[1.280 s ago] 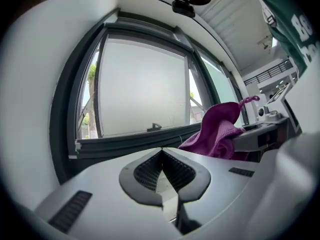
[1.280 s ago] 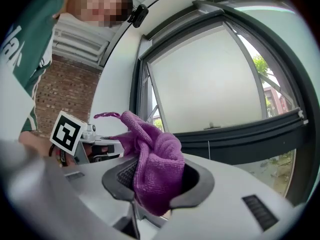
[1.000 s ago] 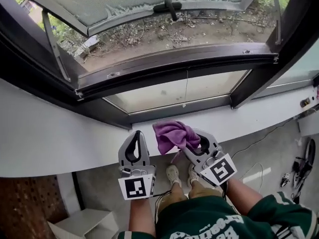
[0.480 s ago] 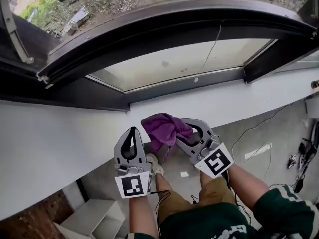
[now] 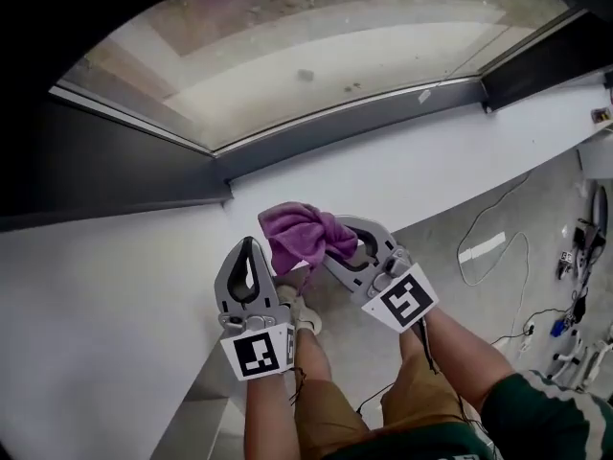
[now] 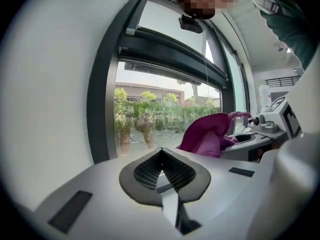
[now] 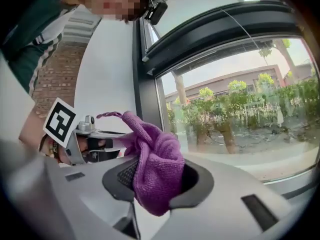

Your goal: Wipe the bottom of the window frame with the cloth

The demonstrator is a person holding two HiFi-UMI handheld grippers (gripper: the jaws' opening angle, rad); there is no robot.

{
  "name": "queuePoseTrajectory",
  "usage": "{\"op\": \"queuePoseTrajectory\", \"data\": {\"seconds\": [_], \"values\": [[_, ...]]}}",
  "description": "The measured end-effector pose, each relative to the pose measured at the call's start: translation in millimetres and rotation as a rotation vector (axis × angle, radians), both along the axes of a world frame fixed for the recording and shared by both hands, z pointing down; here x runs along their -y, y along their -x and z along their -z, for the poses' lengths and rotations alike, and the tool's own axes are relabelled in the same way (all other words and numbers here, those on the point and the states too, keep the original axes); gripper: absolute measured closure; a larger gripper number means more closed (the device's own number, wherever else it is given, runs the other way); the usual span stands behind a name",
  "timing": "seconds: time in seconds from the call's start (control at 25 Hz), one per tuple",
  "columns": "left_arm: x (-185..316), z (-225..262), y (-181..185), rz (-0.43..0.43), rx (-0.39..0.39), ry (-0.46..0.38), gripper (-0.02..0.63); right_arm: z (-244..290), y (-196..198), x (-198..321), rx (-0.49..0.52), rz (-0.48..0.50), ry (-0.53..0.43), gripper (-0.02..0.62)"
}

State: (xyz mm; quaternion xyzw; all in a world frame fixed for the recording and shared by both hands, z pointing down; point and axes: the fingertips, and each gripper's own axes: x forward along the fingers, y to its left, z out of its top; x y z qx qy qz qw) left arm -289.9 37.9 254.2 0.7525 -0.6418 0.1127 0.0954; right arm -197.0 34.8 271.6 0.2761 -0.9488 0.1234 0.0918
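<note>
A crumpled purple cloth (image 5: 295,233) is clamped in my right gripper (image 5: 332,246), held just over the near edge of the white sill (image 5: 431,166). In the right gripper view the cloth (image 7: 156,170) bulges up between the shut jaws. My left gripper (image 5: 246,248) sits beside it on the left, shut and empty, its pads (image 6: 170,173) meeting in the left gripper view. The dark bottom bar of the window frame (image 5: 335,125) runs across beyond the sill, below the lower glass pane (image 5: 316,56). The cloth (image 6: 207,134) is apart from the frame.
The dark frame widens into a broad section (image 5: 86,171) at the left. Below the sill are the person's legs and shoes (image 5: 305,316) on a grey floor with white cables (image 5: 498,247). Plugs and small items (image 5: 575,257) lie at the right.
The head view has tipped further down, so the open sash and outside ground have left the picture. Both grippers with the cloth stay together near the sill edge, shifted slightly left.
</note>
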Motion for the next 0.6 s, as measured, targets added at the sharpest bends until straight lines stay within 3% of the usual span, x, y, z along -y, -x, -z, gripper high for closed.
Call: {"op": "queuePoseTrajectory", "data": {"seconds": [0.2,0.36,0.6], "values": [[-7.2,-70.7,26.6,0.052,-0.003,0.029,0.597,-69.1,38.7,12.0,-0.052,0.008,-0.007,0.453],[-4.7,-100.3,34.2,0.09,-0.024,0.028,0.597,-109.2,48.6,23.9,-0.06,-0.019,0.027,0.453],[5.4,-139.5,54.4,0.141,-0.02,0.061,0.597,-161.2,86.7,36.9,-0.11,0.039,0.035,0.451]]}}
